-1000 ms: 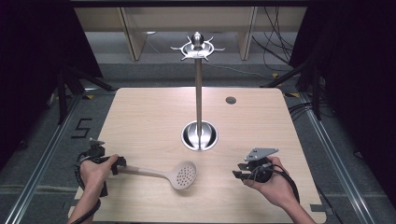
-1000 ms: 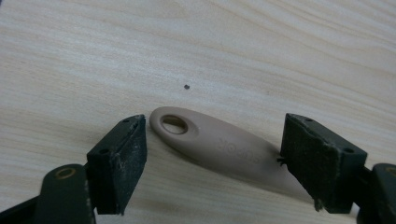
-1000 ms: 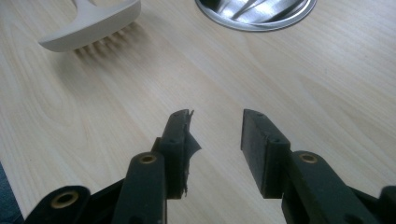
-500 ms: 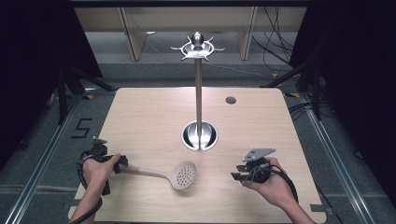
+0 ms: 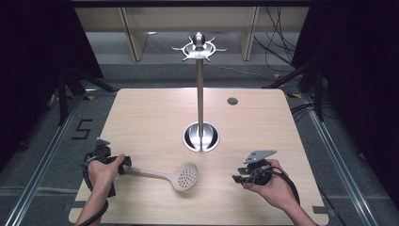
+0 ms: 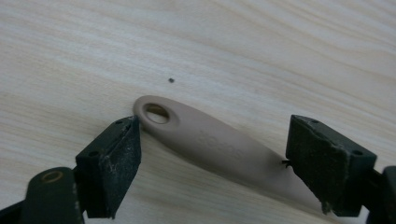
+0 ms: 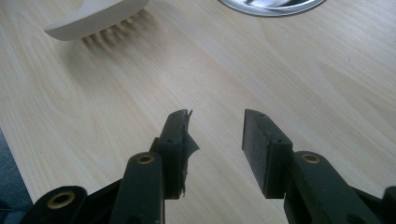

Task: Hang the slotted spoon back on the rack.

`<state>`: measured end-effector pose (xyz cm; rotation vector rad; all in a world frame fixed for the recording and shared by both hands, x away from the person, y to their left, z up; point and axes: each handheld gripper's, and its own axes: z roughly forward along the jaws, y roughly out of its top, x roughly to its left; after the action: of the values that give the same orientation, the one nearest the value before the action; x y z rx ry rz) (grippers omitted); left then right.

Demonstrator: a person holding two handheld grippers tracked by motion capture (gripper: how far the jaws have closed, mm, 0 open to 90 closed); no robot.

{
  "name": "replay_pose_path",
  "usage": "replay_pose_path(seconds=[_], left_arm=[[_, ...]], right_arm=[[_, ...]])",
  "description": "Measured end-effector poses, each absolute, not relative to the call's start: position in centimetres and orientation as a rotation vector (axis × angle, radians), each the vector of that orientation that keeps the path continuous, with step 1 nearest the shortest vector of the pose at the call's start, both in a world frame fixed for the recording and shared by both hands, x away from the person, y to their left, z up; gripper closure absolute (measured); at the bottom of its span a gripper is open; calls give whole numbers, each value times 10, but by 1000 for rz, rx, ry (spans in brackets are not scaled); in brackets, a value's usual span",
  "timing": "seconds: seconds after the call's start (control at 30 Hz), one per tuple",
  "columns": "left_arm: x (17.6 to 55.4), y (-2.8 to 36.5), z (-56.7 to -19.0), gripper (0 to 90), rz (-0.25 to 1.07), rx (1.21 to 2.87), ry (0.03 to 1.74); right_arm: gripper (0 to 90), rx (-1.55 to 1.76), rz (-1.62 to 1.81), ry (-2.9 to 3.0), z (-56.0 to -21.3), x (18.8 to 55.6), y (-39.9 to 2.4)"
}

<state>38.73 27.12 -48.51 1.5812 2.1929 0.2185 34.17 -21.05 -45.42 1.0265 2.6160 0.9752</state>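
1. The beige matte plastic slotted spoon (image 5: 164,174) lay flat on the pale wood-grain surface (image 5: 155,117).
2. The left gripper (image 6: 212,156) had just been opening, its jaws straddling the smooth handle (looped end).
3. The right gripper (image 7: 215,140) stood moderately open, holding nothing.

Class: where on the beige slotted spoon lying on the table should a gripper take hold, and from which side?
Grip the slotted spoon by its flat handle, near the hanging hole, coming down from above with jaws across its width. It lies flat; the left gripper already straddles it, jaws just opening.
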Motion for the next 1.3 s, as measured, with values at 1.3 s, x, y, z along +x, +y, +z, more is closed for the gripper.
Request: replay_pose_path(seconds=[1.3], left_arm=[[399, 230, -490, 248, 261, 1686, 2200]], right_arm=[[610, 1074, 955, 2654, -455, 340, -209]])
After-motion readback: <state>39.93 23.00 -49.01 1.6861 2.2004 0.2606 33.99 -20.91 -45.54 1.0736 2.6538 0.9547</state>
